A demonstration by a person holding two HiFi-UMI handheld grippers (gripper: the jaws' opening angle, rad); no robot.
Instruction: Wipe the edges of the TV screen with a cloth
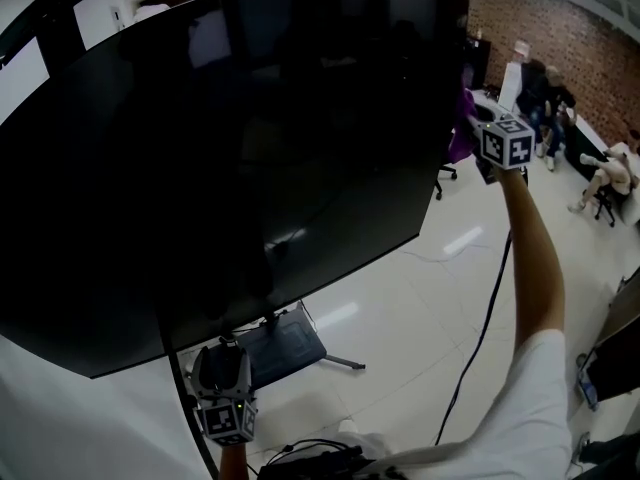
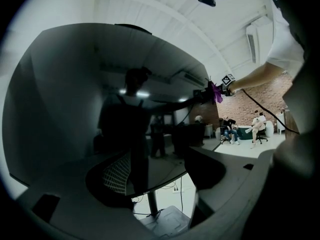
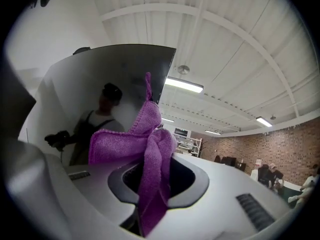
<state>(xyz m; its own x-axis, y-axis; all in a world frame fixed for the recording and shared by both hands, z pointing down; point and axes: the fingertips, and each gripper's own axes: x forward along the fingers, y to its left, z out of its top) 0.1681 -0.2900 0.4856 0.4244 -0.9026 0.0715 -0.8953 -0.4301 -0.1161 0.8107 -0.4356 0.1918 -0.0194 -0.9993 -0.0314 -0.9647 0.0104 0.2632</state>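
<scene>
Brick wall (image 1: 560, 28) and glossy white floor (image 1: 420, 308) behind, white beamed ceiling with a strip light (image 3: 184, 85) overhead. Large dark TV screen (image 1: 230, 158) is off, tilted across the head view, reflecting a person. Purple cloth (image 3: 145, 149) is bunched and clamped in the right tool (image 3: 155, 184), jaws closed on it. One fold stands up above the jaws and a tail hangs down between them. Cloth sits at the screen's upper right edge, just ahead of the right tool; the head view shows it against that edge, though actual contact is not certain. Right arm (image 1: 535, 268) is stretched up and out to reach it.

Left tool (image 1: 222, 368) hangs low, below the screen's bottom edge, well apart from the right tool. Its jaws stand apart with nothing between them; through the gap, the TV stand (image 2: 150, 204) and floor show beyond. Stand base (image 1: 285, 343) is just beside the left tool in the head view. Black cable (image 1: 480, 338) trails across the floor under the right arm. Seated people (image 1: 550, 103) are far beyond the right tool, by the brick wall.
</scene>
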